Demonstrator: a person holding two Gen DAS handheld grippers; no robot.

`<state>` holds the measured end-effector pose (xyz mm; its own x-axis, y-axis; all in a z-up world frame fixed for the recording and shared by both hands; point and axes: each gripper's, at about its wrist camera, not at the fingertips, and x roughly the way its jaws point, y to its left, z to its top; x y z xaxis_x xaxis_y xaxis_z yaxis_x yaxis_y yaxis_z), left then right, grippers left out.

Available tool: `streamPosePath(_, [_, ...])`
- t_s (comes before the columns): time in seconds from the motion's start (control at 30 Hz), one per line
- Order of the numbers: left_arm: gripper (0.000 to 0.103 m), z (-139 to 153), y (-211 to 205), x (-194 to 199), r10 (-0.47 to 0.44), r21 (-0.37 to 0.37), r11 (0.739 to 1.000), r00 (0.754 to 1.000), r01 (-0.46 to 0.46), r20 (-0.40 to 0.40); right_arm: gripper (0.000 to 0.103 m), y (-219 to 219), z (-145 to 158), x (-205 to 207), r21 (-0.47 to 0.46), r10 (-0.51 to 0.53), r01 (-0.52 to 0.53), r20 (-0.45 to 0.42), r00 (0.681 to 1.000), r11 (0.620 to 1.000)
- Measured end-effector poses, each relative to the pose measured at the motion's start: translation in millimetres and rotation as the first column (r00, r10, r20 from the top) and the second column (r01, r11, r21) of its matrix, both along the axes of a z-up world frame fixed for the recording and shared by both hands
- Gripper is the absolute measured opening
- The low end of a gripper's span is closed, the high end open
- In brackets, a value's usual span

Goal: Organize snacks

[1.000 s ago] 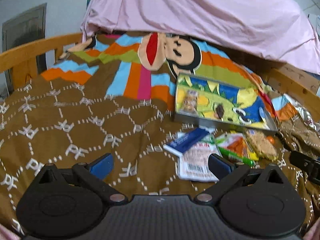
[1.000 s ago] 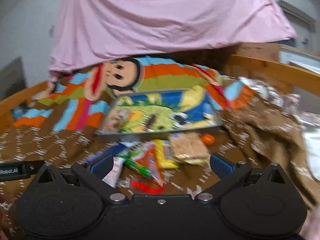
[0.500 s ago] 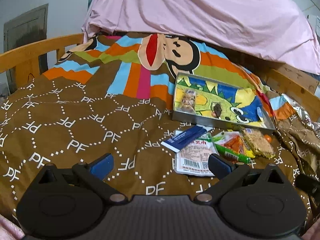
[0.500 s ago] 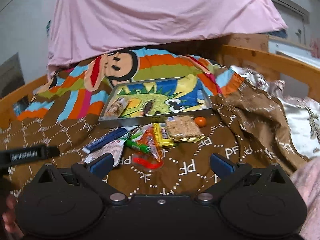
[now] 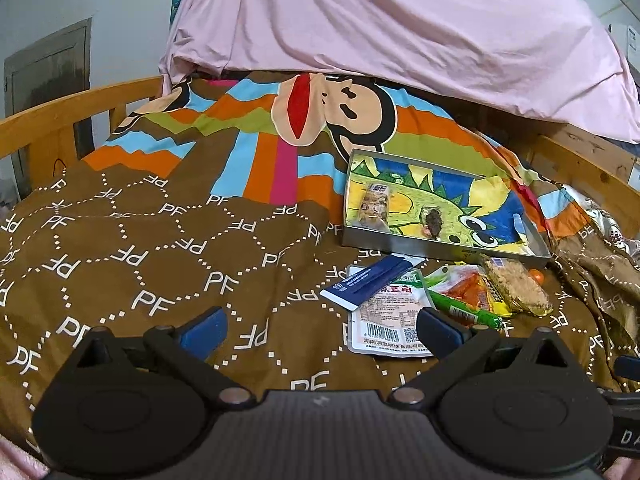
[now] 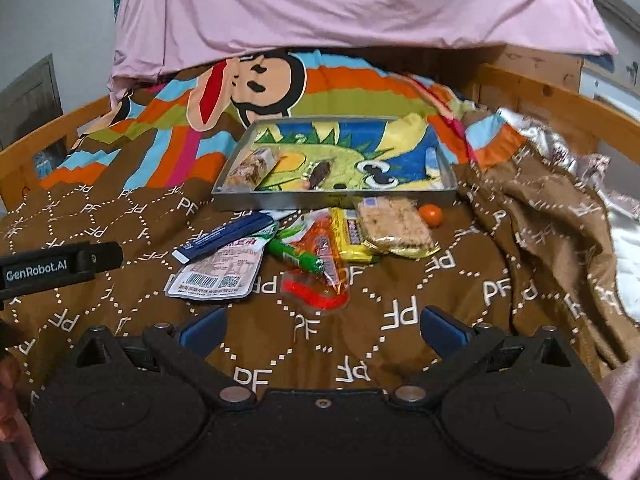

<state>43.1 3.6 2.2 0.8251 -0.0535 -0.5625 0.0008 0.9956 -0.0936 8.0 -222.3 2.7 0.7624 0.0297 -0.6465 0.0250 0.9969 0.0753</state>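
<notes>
A metal tray (image 6: pixel 332 199) with a dinosaur picture lies on the bed and holds two small snacks; it also shows in the left wrist view (image 5: pixel 440 245). In front of it lie loose snacks: a blue packet (image 6: pixel 224 240), a white pouch (image 6: pixel 218 272), a green stick (image 6: pixel 296 258), an orange-red packet (image 6: pixel 320 276), a yellow bar (image 6: pixel 352 240), a cereal bar (image 6: pixel 394 226) and a small orange (image 6: pixel 431 215). My right gripper (image 6: pixel 322 328) is open and empty, short of the pile. My left gripper (image 5: pixel 322 330) is open and empty, its right finger over the white pouch (image 5: pixel 386 320).
A brown patterned blanket (image 6: pixel 500 292) covers the bed, bunched up at the right. Wooden bed rails (image 5: pixel 60 120) run along both sides. A pink sheet (image 6: pixel 360 4) hangs behind the tray. The left gripper's body (image 6: pixel 56 268) shows at the left of the right wrist view.
Both grippers have pulled back and steadied; the tray and snack pile sit farther off in both views. Both stay open. The snacks have not moved.
</notes>
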Motion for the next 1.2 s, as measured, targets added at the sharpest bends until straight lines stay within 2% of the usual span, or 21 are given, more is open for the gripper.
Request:
streamPosePath(0.23, [0.102, -2.8, -3.4, 8.0, 0.008, 0.018, 1.000, 1.000, -0.008, -0.008, 0.102, -14.2, -7.4, 19.1, 0.090, -0.018, 0.026, -0.084, 0.996, 0.996])
streamPosePath(0.37, [0.102, -5.5, -6.8, 14.0, -0.001, 0.035, 0.999, 1.000, 0.001, -0.009, 0.102, -21.0, -7.3, 31.3, 0.128, -0.010, 0.022, -0.093, 0.996, 0.991])
streamPosePath(0.57, [0.102, -10.0, -10.6, 24.3, -0.017, 0.031, 0.999, 1.000, 0.018, -0.025, 0.102, -27.2, -9.6, 54.4, 0.086, 0.027, -0.020, -0.081, 0.996, 0.996])
streamPosePath(0.77, [0.102, -14.2, -7.4, 28.7, -0.015, 0.012, 1.000, 0.998, 0.016, -0.057, 0.102, -34.4, -20.1, 76.4, 0.108, 0.071, -0.056, -0.142, 0.987, 0.993])
streamPosePath(0.9, [0.102, -17.0, -3.4, 33.6, -0.027, -0.012, 1.000, 0.995, 0.026, -0.100, 0.102, -32.7, -25.6, 90.3, 0.103, 0.136, -0.120, -0.176, 0.975, 0.987])
streamPosePath(1.1, [0.103, -10.2, -7.0, 60.9, -0.109, 0.030, 0.993, 0.988, 0.113, -0.108, 0.102, -18.7, -32.5, 107.0, 0.003, 0.214, -0.216, -0.157, 0.964, 0.976])
streamPosePath(1.2, [0.103, -10.6, -12.4, 79.0, -0.173, 0.072, 0.981, 0.980, 0.181, -0.100, 0.102, -14.7, -34.1, 110.2, 0.016, 0.235, -0.235, -0.140, 0.962, 0.972])
